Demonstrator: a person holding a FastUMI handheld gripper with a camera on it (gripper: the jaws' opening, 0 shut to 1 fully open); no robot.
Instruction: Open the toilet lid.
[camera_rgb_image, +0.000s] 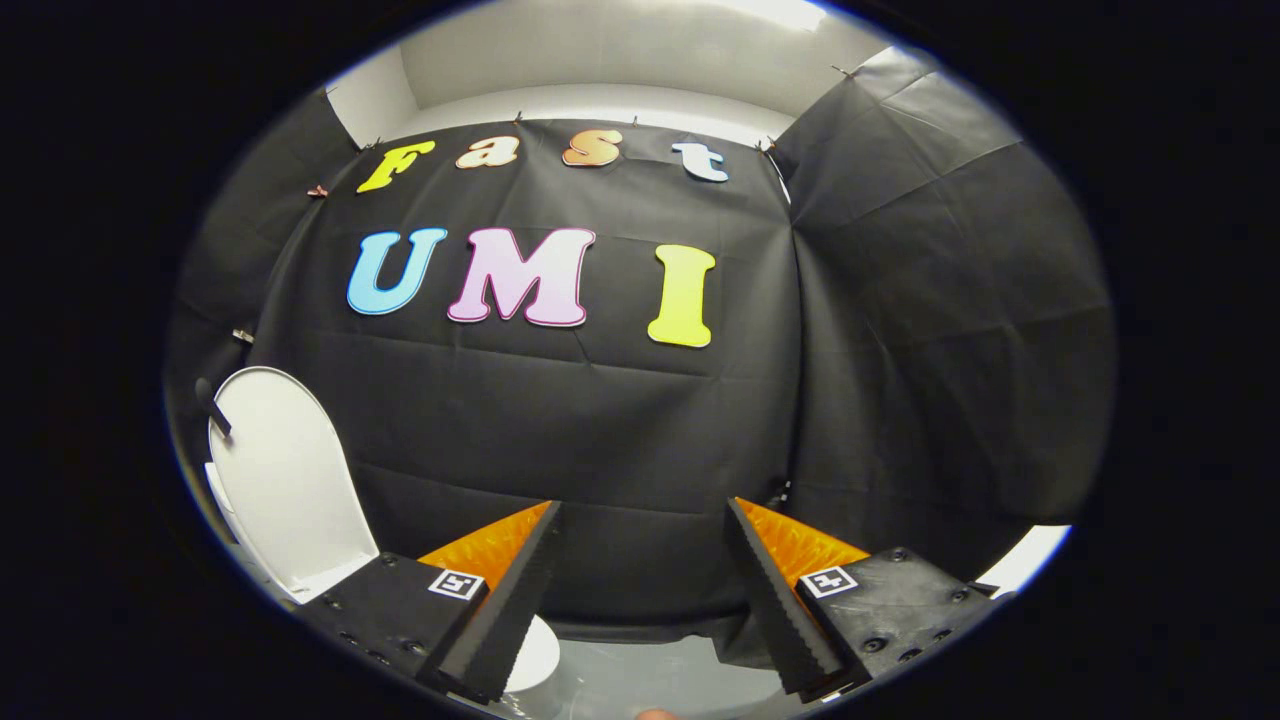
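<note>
The white toilet lid (285, 480) stands upright, leaning back against the black cloth wall, well to the left of my fingers. A bit of the white toilet rim (535, 655) peeks out low down beside my left finger. My gripper (645, 515) is open, its two black serrated fingers (510, 600) with orange sides spread wide apart with nothing between them. It points at the cloth wall, to the right of the toilet and apart from the lid.
Black cloth walls (620, 430) close the booth ahead and to the right, meeting at a corner fold (795, 350). Grey floor (650, 680) lies below the fingers. A white strip (1030, 555) shows low at the right.
</note>
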